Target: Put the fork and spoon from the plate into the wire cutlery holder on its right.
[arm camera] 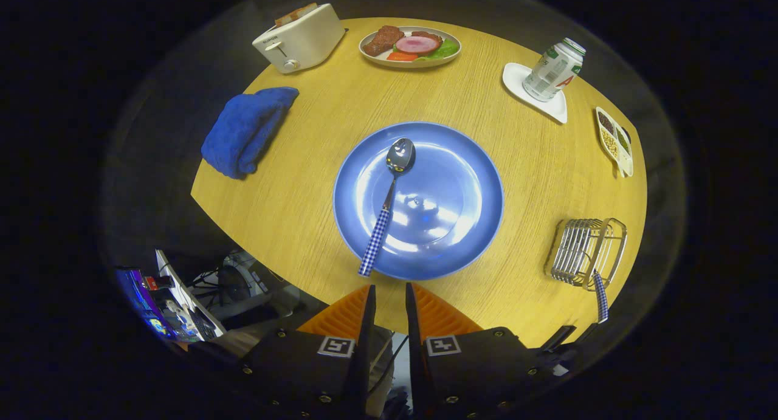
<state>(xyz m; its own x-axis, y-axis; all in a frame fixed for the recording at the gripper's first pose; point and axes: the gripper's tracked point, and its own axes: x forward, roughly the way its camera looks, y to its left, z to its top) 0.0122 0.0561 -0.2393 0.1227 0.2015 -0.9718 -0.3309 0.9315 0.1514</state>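
Down at the bottom centre of the frame, the gripper (389, 298) hangs above the near edge of the table, its two fingers drawn close together with just a narrow slit between them, and nothing caught in that slit. Under it spreads a round wooden table (292, 201), pale yellow grain, with dark floor all around. At lower left, past the table's edge, there's a cluttered corner with cables and a lit screen (143, 298).

Just ahead of the fingertips, dead centre, sits the blue plate (462, 183), glossy, catching bright reflections. Lying on it is the spoon (389, 201), bowl pointing away toward the far side, shiny metal, handle wrapped in a blue-and-white check pattern and poking over the plate's near rim, a touch left of the fingers.

Off to the lower right, well apart from the plate, stands the wire cutlery holder (586, 250), silvery bars, near the table's edge. A checked handle (600, 295) just like the spoon's sticks out of it toward the camera; its other end is hidden among the wires.

Further out: a blue towel (246, 128) bunched at left, a white toaster (301, 37) at upper left, a plate of food (410, 46) at top, a can (553, 70) standing on a white coaster (550, 107) at upper right, and a small divided dish (615, 141) at the right rim.
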